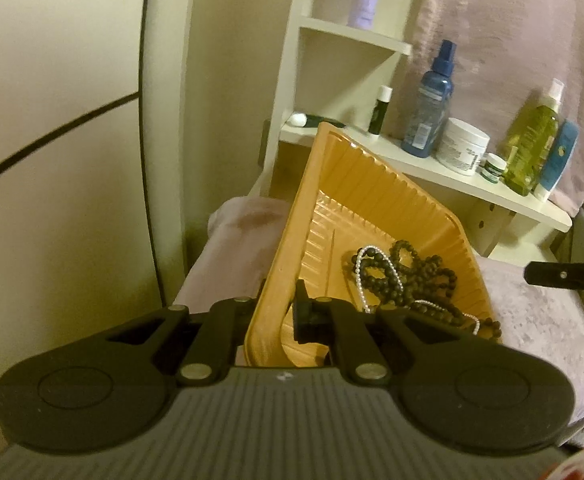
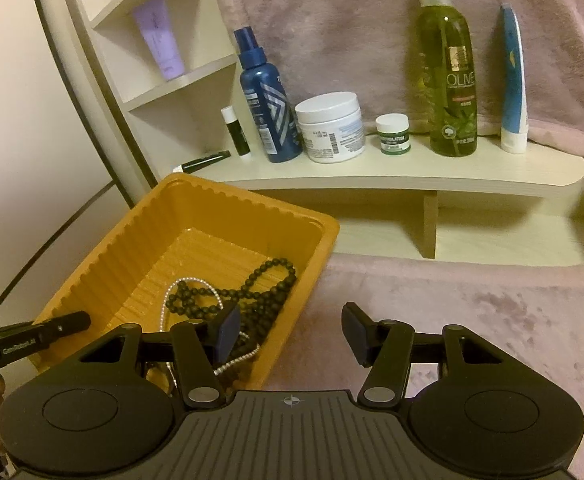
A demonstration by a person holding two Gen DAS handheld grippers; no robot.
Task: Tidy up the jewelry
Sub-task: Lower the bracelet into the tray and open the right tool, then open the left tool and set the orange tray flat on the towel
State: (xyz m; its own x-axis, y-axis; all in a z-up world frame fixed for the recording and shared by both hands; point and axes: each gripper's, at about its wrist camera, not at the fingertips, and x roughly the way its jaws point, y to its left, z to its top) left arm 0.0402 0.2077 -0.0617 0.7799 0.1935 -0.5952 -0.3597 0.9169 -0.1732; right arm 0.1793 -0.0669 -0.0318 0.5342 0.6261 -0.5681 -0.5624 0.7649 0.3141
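An orange ribbed plastic tray sits tilted on the pink fuzzy cloth. In it lie a black bead necklace and a thin white pearl strand, tangled together. My left gripper is shut on the tray's near wall, one finger inside and one outside. My right gripper is open and empty, its left finger over the tray's near right corner, its right finger over the cloth. The right gripper's finger shows at the left wrist view's right edge.
A white shelf behind the tray holds a blue spray bottle, a white jar, a small green jar, an olive oil bottle, a blue tube and a lip balm. Pink cloth covers the surface.
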